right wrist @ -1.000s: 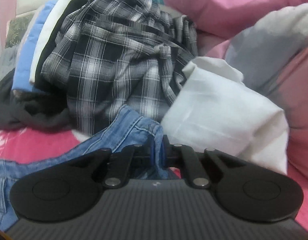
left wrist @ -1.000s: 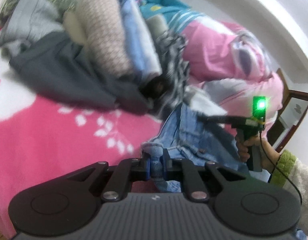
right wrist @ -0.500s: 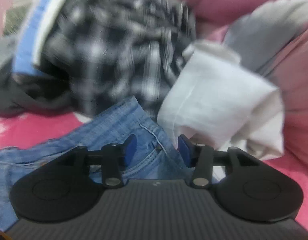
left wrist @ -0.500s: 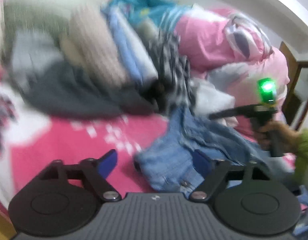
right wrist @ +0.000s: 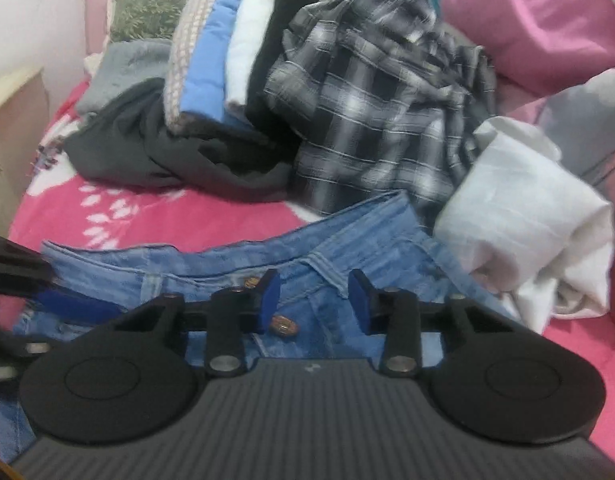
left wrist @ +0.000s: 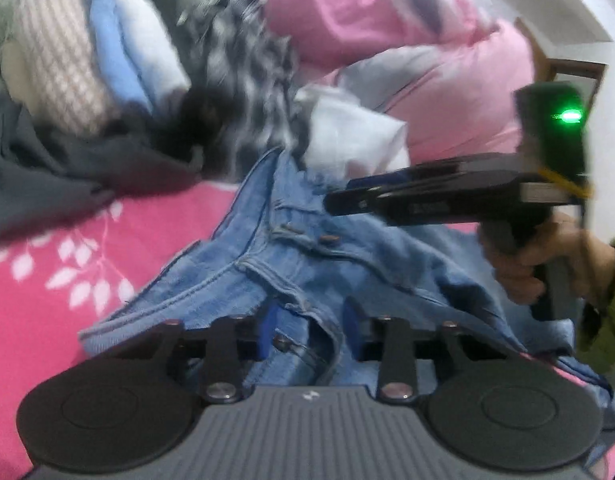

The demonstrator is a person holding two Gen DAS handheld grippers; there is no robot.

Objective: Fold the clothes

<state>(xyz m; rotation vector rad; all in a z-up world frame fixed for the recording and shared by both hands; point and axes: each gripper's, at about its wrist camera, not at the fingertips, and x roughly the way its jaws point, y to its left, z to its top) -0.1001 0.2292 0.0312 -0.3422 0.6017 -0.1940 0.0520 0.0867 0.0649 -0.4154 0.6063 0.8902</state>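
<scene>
Both grippers are open over the jeans (right wrist: 211,272). The left gripper (left wrist: 309,326) has the fly fold between its fingers. The right gripper (right wrist: 313,300) hangs above the waistband. The jeans lie on the pink blanket (right wrist: 155,216), their top edge touching the plaid shirt (right wrist: 371,112). Bare blanket lies left of the jeans.

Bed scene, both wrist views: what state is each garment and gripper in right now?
Jeans: unfolded, lying flat on the pink blanket, fly buttons showing.
Plaid shirt: crumpled, unfolded.
White cloth: loosely bundled.
Folded stack: folded, leaning.
Left gripper: open over the jeans.
Right gripper: open, empty.
</scene>
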